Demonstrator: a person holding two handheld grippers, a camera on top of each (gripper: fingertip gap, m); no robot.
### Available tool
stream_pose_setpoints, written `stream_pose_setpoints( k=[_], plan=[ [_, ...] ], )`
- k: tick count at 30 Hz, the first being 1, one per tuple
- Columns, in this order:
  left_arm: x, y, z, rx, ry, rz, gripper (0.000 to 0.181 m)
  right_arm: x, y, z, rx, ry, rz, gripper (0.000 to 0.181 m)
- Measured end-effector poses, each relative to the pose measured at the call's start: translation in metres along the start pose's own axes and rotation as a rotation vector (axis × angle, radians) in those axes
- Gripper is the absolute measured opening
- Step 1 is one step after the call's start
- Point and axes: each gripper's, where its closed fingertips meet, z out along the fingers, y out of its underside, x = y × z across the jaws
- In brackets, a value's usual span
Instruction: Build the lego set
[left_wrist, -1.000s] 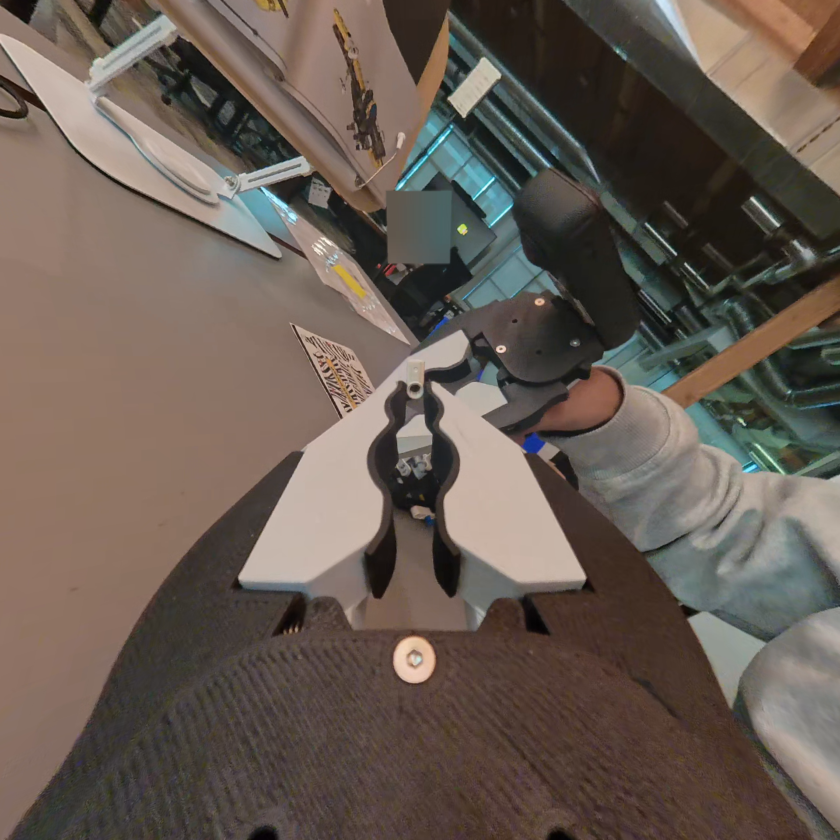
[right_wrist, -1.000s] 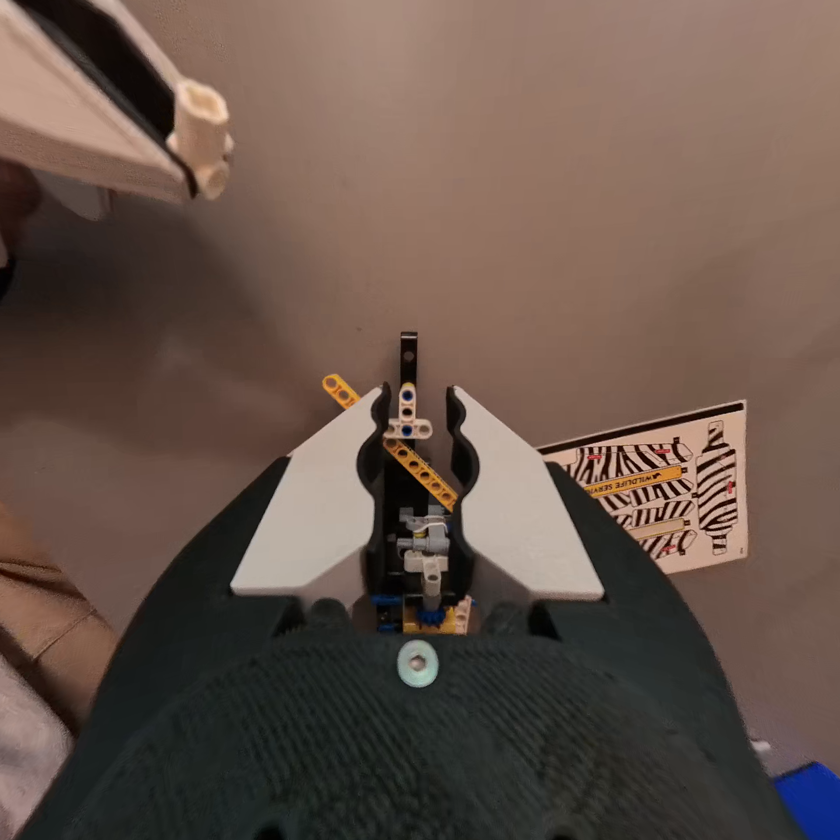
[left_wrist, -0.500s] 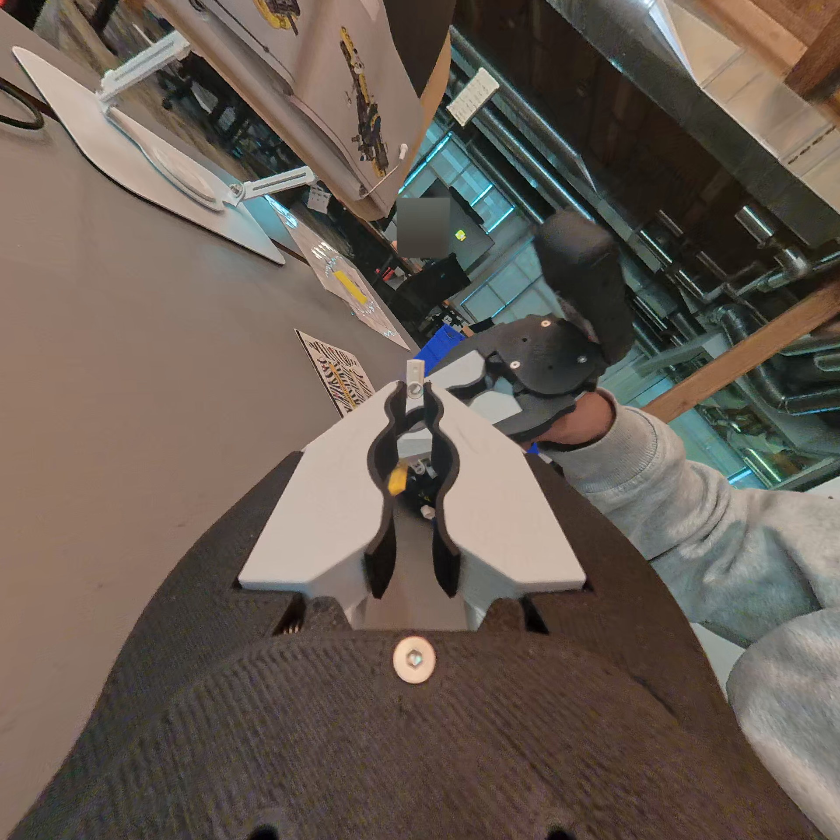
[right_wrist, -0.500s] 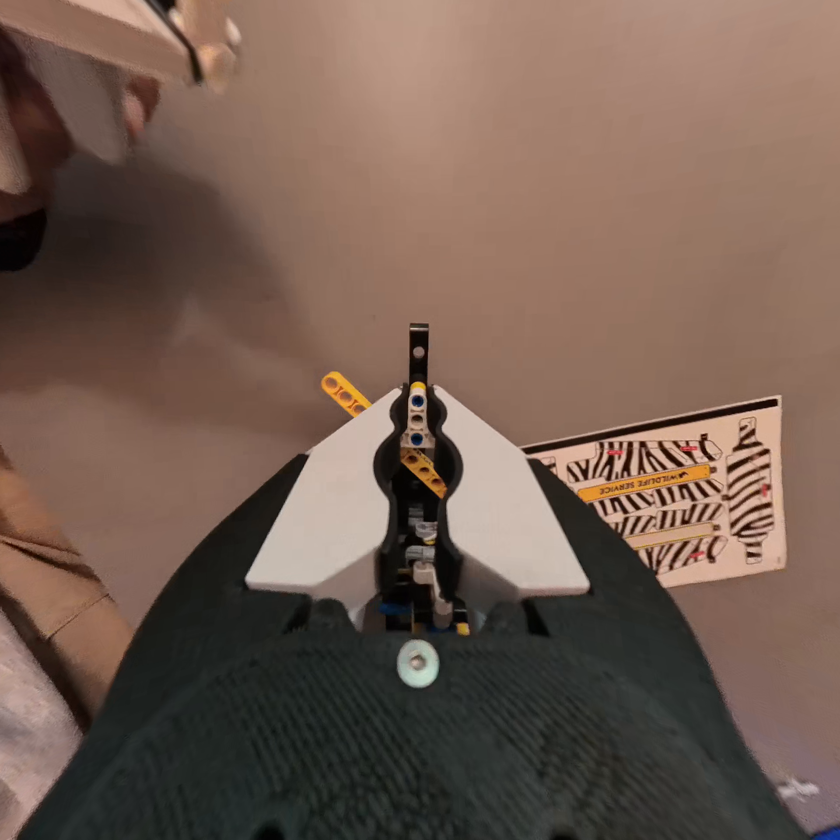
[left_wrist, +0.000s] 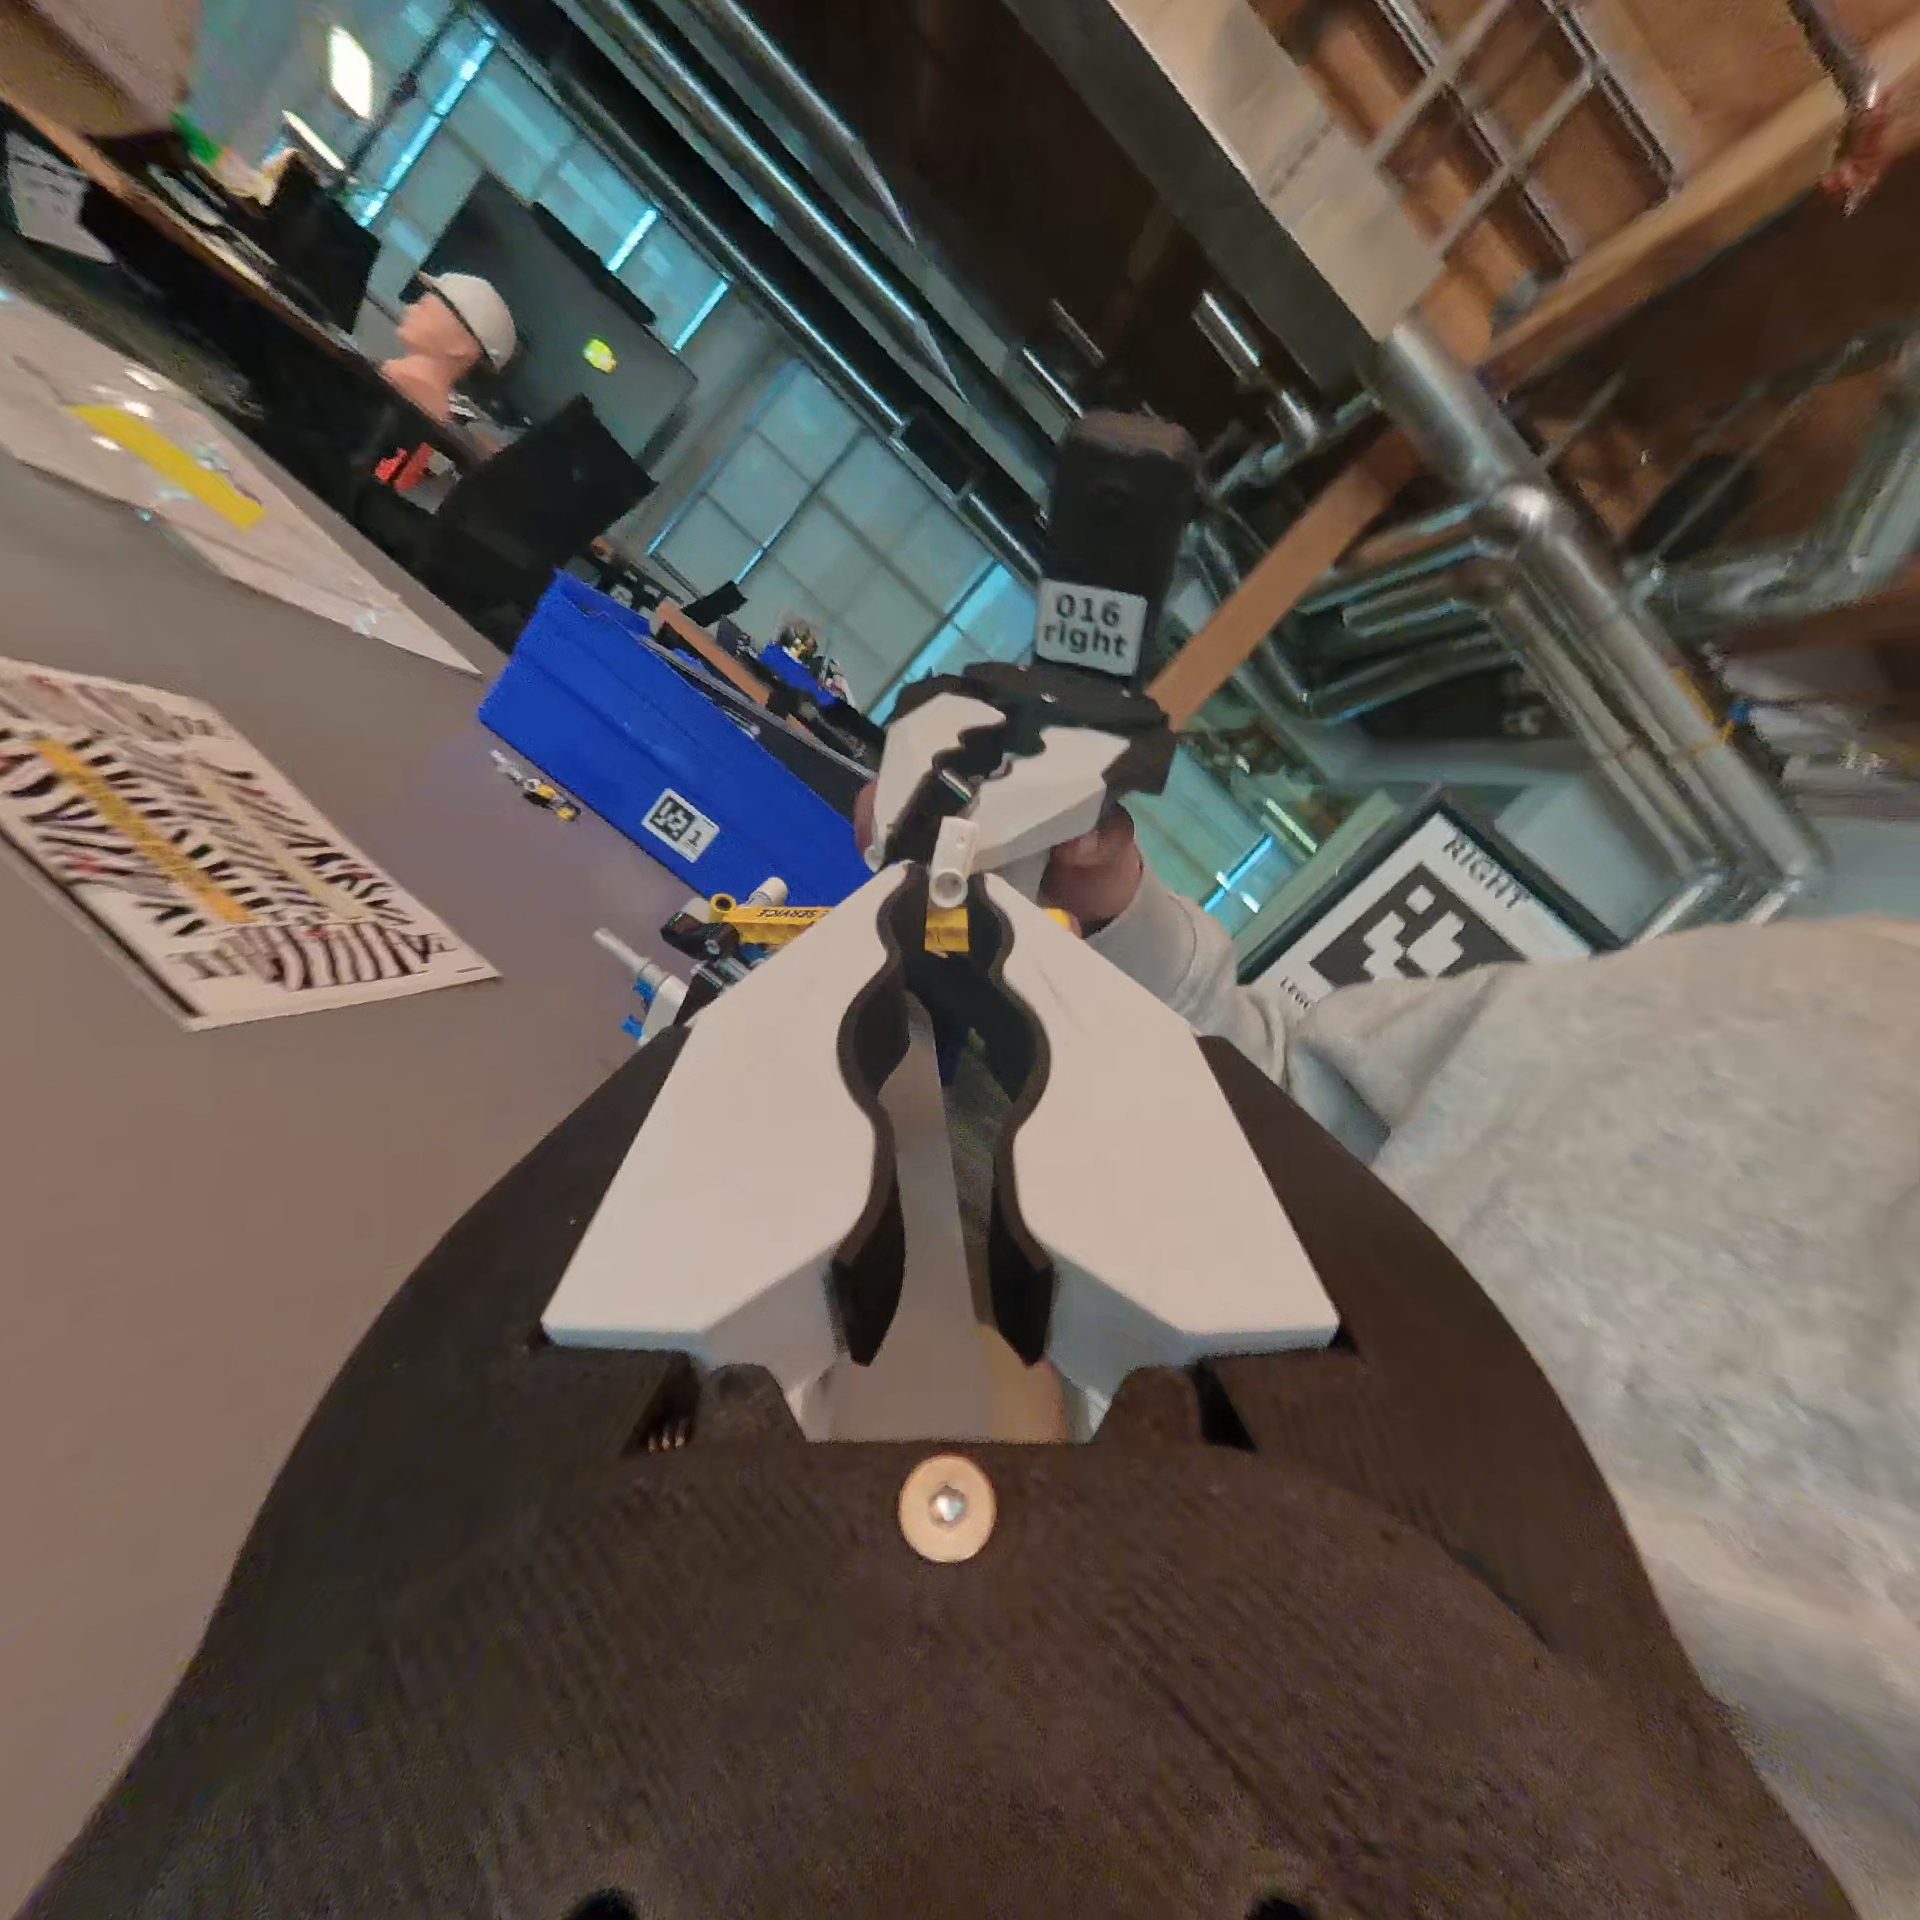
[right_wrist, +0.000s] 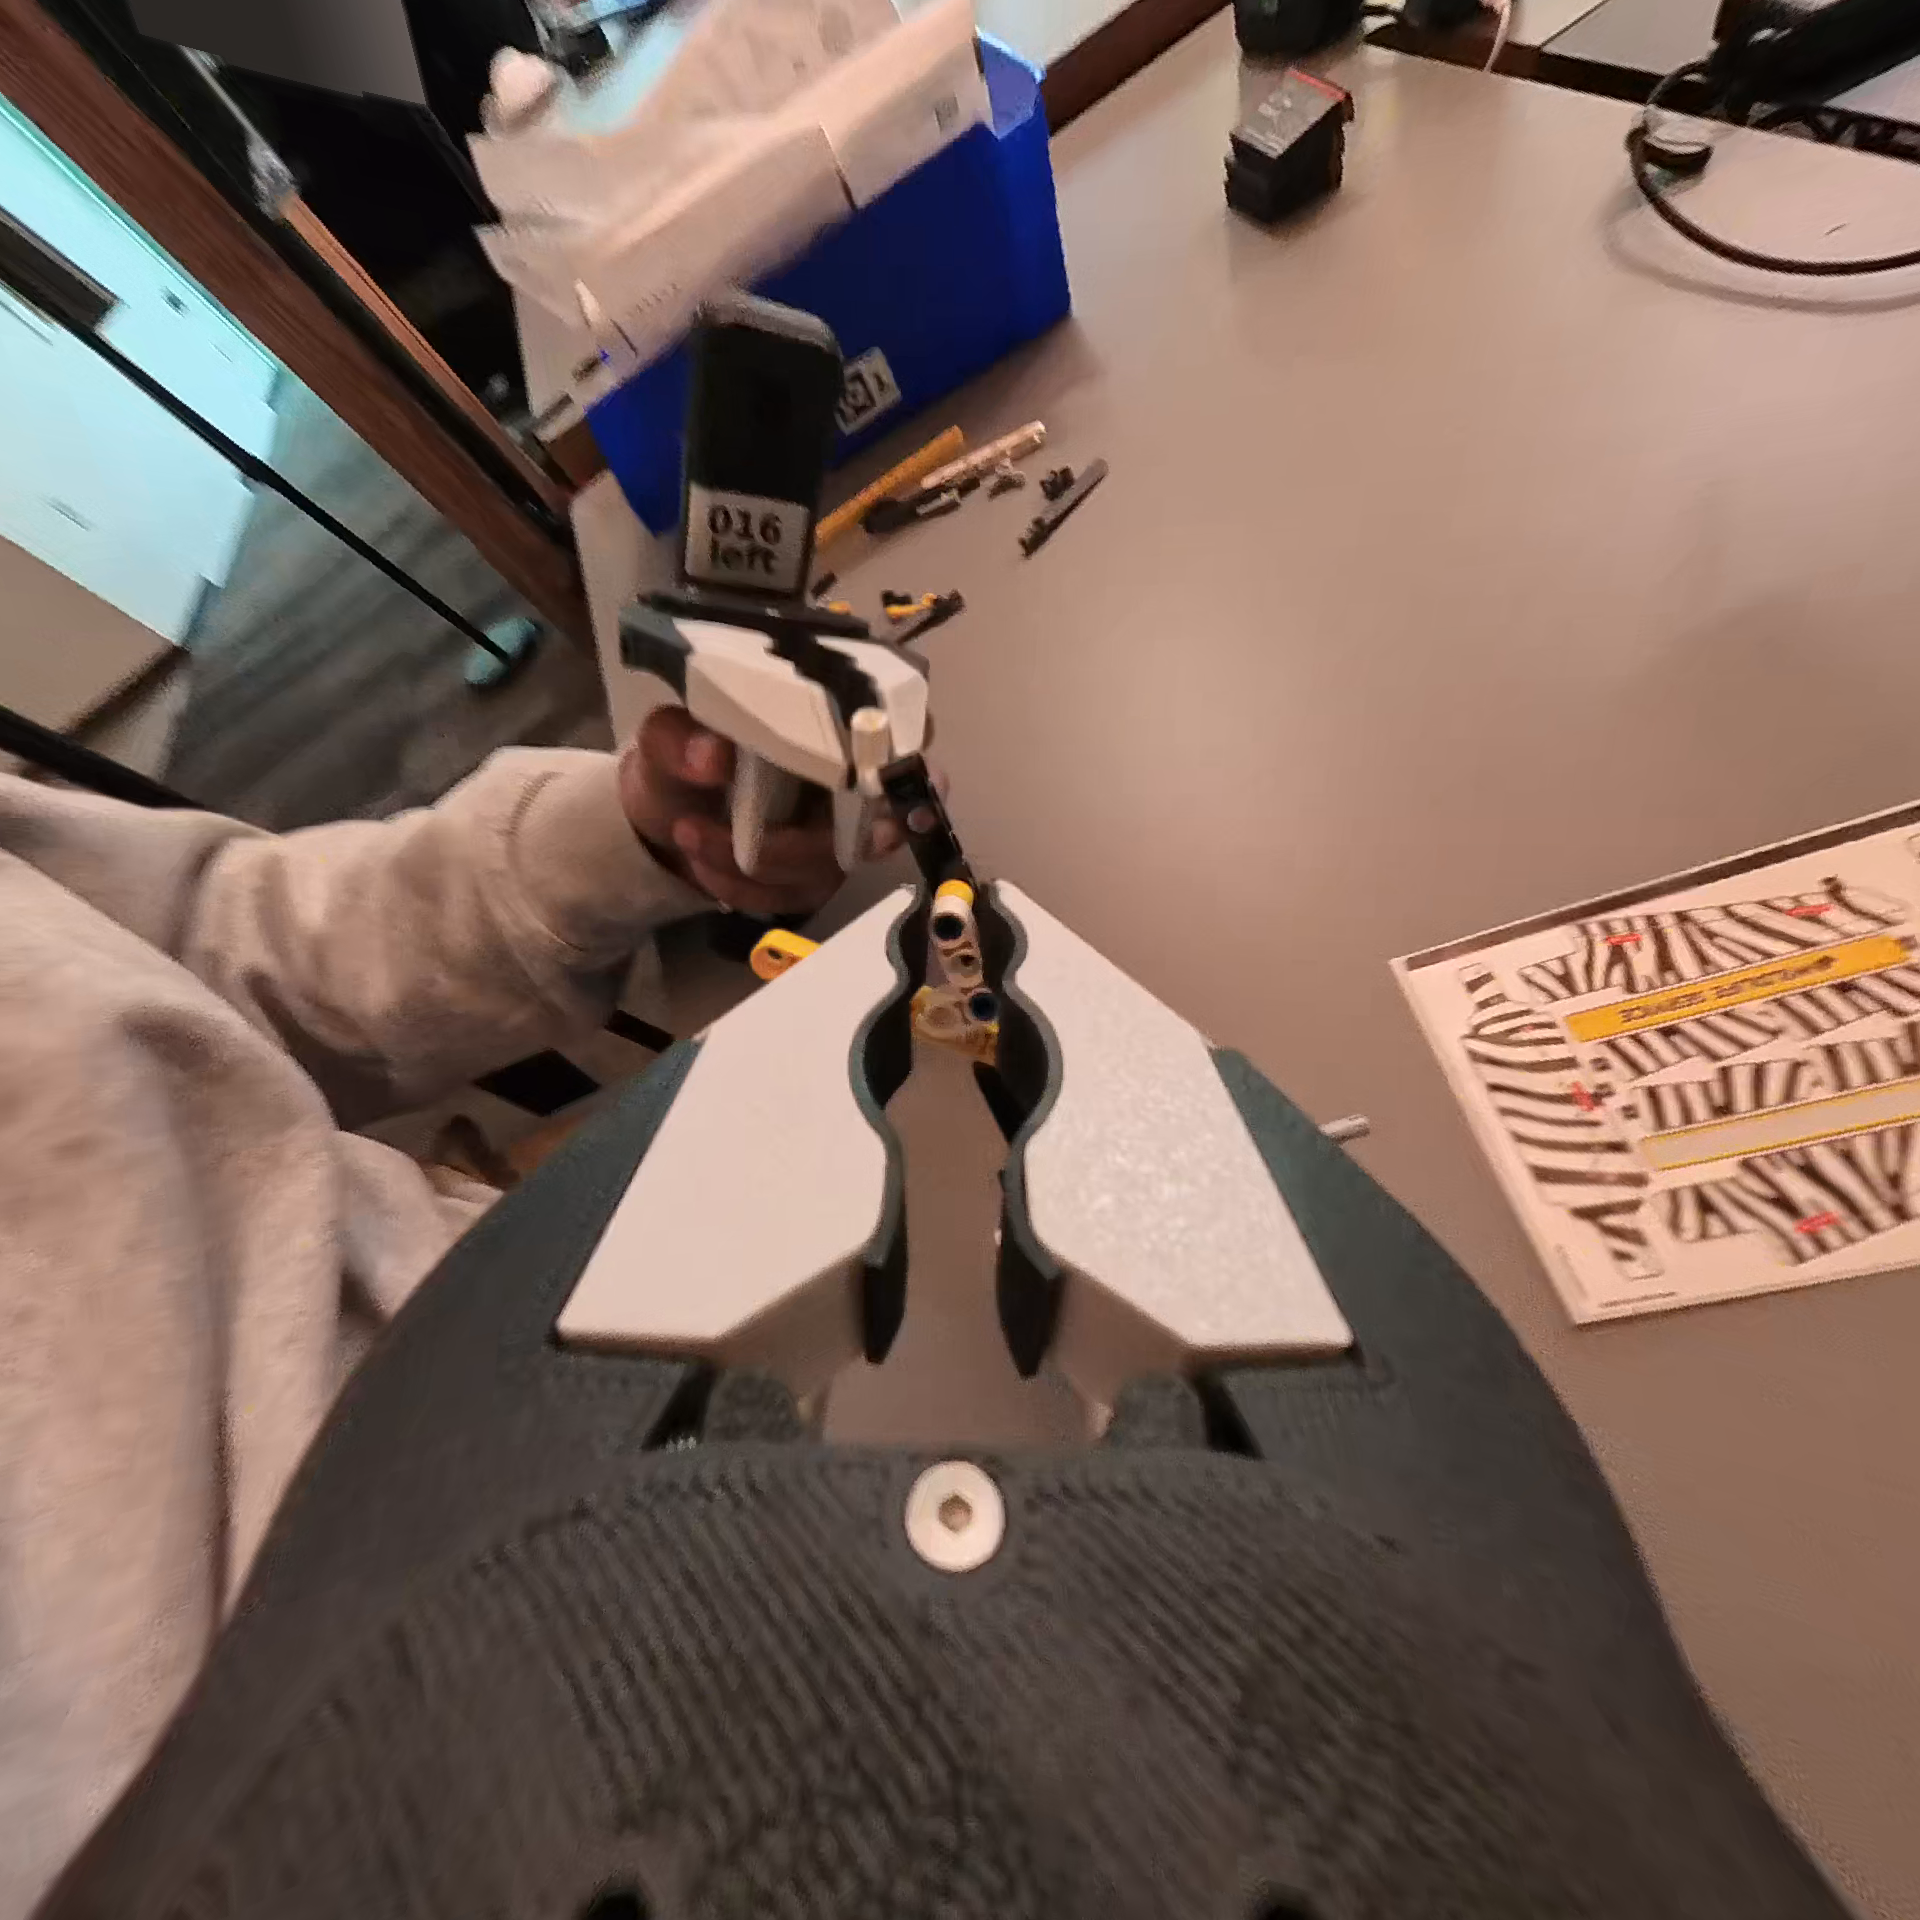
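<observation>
My left gripper (left_wrist: 940, 883) is shut on a small white connector (left_wrist: 951, 862) that sticks out past its tips. My right gripper (right_wrist: 956, 899) is shut on the lego assembly (right_wrist: 961, 977), a black beam (right_wrist: 925, 821) with a white piece, blue pins and yellow beams, held above the table. The two grippers face each other, tips almost touching. In the right wrist view the left gripper (right_wrist: 883, 769) holds the connector (right_wrist: 871, 743) right beside the black beam's end. In the left wrist view the right gripper (left_wrist: 940, 805) is just beyond the connector, and the assembly's yellow beam (left_wrist: 769, 914) shows to its left.
A zebra-striped sticker sheet (right_wrist: 1704, 1049) lies on the grey table (right_wrist: 1351, 623), also in the left wrist view (left_wrist: 197, 842). A blue bin (right_wrist: 935, 281) stands at the far edge with several loose parts (right_wrist: 966, 488) in front. A black block (right_wrist: 1283, 156) and a cable (right_wrist: 1766, 239) lie farther back. The tips of both grippers are at nearly the same place.
My right gripper closed on the assembly, lifted it off the table and turned toward the left gripper. The left gripper, still holding the connector, swung round to meet it tip to tip.
</observation>
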Motion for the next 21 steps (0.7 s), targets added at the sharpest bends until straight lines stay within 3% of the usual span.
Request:
stream_pose_setpoints(
  k=[1, 7, 21],
  plan=[
    [0.002, 0.006, 0.007, -0.019, -0.003, 0.030, 0.006, -0.002, 0.000, -0.005, 0.020, -0.023, 0.027, 0.007],
    [0.005, 0.011, 0.024, 0.014, -0.032, 0.115, 0.006, -0.007, 0.003, -0.025, 0.116, -0.163, 0.163, 0.006],
    [-0.002, 0.032, 0.037, -0.042, -0.039, 0.088, 0.006, -0.007, 0.008, -0.034, 0.144, -0.194, 0.187, 0.006]
  ],
)
